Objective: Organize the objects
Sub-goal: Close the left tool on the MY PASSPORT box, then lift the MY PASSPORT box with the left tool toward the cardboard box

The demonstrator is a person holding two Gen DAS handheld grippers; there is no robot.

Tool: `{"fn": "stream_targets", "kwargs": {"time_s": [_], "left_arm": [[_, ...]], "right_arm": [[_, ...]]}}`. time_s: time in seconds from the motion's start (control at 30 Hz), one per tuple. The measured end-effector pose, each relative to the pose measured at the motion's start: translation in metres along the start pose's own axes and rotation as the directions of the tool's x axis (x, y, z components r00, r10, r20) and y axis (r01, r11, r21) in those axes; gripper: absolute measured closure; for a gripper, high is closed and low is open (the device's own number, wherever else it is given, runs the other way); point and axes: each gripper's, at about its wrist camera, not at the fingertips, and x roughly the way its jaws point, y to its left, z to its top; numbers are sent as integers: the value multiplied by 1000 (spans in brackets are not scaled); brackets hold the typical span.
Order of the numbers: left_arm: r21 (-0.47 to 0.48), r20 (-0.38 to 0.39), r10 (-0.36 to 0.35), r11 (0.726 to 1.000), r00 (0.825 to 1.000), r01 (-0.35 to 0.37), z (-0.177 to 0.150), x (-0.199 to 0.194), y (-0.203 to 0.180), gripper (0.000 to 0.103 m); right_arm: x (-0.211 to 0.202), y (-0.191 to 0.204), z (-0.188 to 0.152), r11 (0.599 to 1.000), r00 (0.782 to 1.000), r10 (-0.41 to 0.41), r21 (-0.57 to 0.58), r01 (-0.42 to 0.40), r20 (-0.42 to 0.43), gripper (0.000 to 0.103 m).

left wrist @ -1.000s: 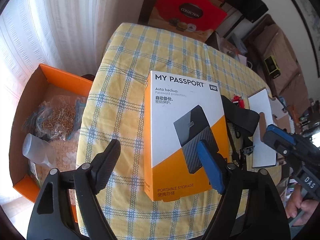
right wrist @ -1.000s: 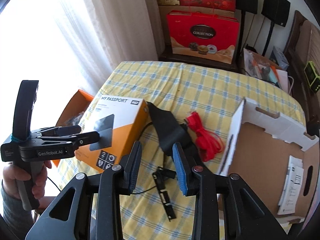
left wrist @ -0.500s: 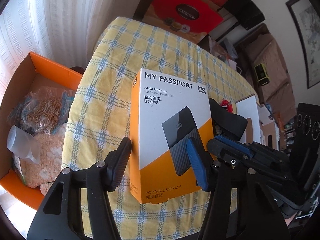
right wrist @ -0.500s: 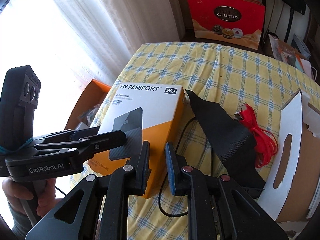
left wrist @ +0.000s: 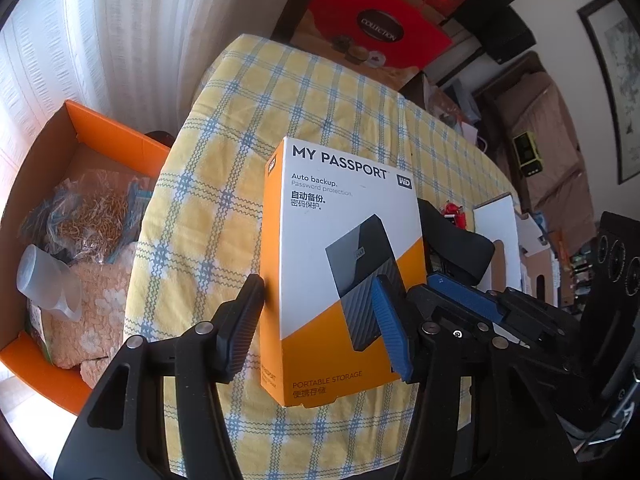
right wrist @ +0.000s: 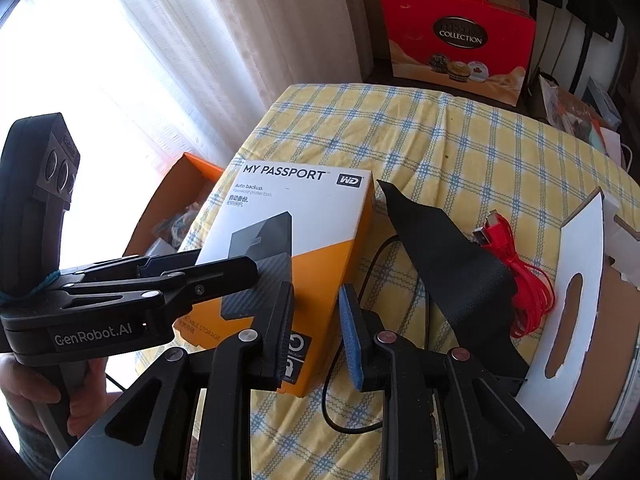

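Round table under a yellow cloth with blue-white check [left wrist: 320, 92], curtained window behind it. Off the table's left edge sits an open orange-and-brown cardboard carton [left wrist: 100, 132] with bagged bits and a clear plastic cup inside. On the right side of the table stands a white-faced corrugated cardboard box [right wrist: 580, 320] with a slot handle cut-out.

Task item: white-and-orange "MY PASSPORT" hard-drive retail box [left wrist: 344, 240], lying near the table's front-left edge, printed face up.

Left gripper [left wrist: 320, 328] straddles the lower end of the retail box, black finger on its left side, blue-padded finger [left wrist: 390, 328] over its right part. Jaws are closing in on the box; black finger reads as touching the orange side, firm clamp cannot be confirmed.

Right gripper [right wrist: 316, 332] is at the box's near right corner. Its black finger overlaps the corner, the blue pad [right wrist: 352, 336] stands clear to the right over the cloth. Jaws narrow but opening, nothing clamped.

Black fabric pouch [right wrist: 452, 264] lies just right of the retail box. Coiled red cable [right wrist: 528, 292] lies between the pouch and the white-faced box. Thin black cord [right wrist: 340, 408] loops on the cloth by the right gripper.
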Motion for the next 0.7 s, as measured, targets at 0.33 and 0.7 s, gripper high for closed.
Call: {"fn": "stream_targets", "kwargs": {"time_s": [0.33,0.7], "left_arm": [[2,42,-21,1000,999,21,0,-25,-13,51],[70,69,-91,994,993,87,8,-43,-74,51]], "right_arm": [[-23,3,5,1000,999,3,-2,-3,49,82],[-86,-24,8,999,989,-48,24,45,140,82]]}}
